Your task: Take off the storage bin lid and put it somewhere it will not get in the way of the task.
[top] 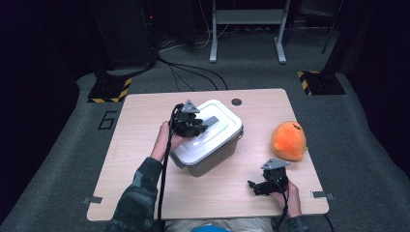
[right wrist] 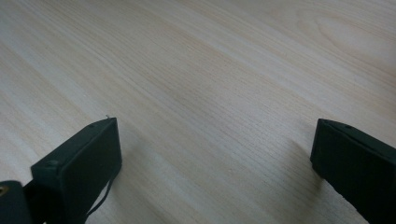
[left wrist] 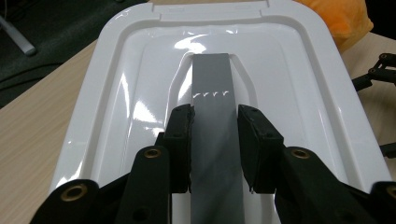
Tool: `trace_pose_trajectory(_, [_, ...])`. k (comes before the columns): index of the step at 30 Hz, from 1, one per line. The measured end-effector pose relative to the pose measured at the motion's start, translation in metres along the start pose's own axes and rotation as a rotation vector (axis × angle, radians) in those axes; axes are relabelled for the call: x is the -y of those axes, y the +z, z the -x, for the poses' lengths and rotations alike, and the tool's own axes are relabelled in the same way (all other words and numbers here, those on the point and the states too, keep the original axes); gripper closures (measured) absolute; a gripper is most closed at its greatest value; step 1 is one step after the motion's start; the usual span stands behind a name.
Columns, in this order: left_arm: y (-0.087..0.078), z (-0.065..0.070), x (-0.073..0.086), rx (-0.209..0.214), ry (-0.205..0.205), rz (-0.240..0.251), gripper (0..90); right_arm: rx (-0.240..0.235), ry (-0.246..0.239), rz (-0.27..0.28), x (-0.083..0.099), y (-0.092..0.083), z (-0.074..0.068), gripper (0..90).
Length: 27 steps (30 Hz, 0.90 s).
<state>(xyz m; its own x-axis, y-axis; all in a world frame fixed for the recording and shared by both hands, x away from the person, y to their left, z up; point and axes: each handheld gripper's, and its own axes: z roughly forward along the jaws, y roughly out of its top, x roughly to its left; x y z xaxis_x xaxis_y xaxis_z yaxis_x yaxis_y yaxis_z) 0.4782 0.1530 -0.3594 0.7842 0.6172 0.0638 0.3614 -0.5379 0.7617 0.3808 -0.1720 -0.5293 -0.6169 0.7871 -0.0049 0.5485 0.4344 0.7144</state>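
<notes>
Your pale wooden desk (top: 145,164), standing on grey carpet (top: 58,193), carried a white-lidded grey storage box (top: 212,154) near its middle and an orange plush toy (top: 288,140) well apart at your right, with a dark round hole (top: 236,102) at the far edge.

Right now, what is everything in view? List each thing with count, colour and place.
Lidded plastic storage box: one, grey body with white lid, middle of the table.
Flat grey handle: one, grey, along the lid's centre.
Round plush toy: one, orange, right side of the table.
Light wooden table: one, pale wood, on grey carpet.
Left gripper: one, black, shut on the flat grey handle.
Right gripper: one, black, jaws open, low over bare table near the front right edge.
</notes>
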Motion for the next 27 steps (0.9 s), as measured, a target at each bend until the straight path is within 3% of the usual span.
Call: trace_pose_trajectory(27, [-0.024,-0.015,0.003,-0.052,-0.019,0.008,66.4,0.002,0.001,0.000,0.000,0.000,0.000,1.1])
